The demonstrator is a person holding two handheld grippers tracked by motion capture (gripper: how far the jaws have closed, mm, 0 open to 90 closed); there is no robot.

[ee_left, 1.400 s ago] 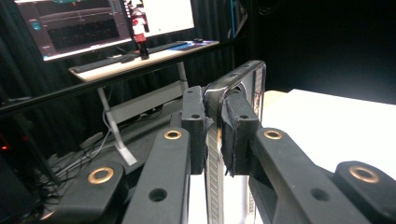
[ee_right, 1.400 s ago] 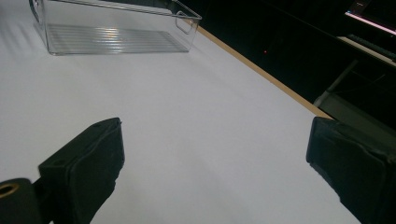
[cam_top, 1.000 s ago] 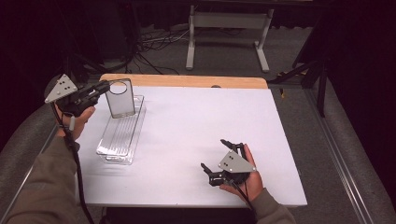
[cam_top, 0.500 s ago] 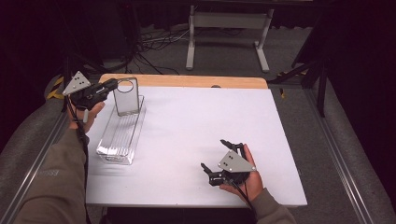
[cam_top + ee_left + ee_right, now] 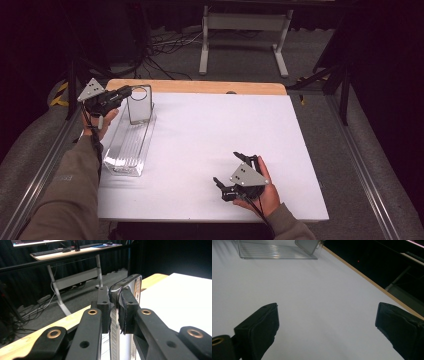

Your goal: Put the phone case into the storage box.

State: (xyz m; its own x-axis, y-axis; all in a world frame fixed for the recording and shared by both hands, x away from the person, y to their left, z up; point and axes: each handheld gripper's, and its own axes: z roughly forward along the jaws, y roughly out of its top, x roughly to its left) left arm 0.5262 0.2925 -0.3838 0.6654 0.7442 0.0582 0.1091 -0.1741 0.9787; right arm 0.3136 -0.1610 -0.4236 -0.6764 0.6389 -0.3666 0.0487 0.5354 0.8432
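A clear flat panel (image 5: 138, 105) with a round hole near its top stands upright at the far end of a clear ribbed tray (image 5: 126, 148) on the left of the white table. My left gripper (image 5: 124, 92) is shut on the panel's top left edge; in the left gripper view its pads (image 5: 127, 305) pinch the panel's shiny edge (image 5: 132, 283). My right gripper (image 5: 229, 168) rests on the table at the front right, open, with nothing between its jaws. The right gripper view looks past that gripper (image 5: 327, 322) to the tray (image 5: 272, 251) and panel (image 5: 308, 245) farther off.
The white table top (image 5: 215, 135) has a wooden strip (image 5: 200, 86) along its far edge. Beyond it are a grey floor, cables and a white stand (image 5: 242, 22). Metal rails (image 5: 365, 170) run along both sides of the table.
My left gripper and the panel have shifted slightly to the right over the tray's far end, and the left forearm has swung in. The right gripper has stayed put.
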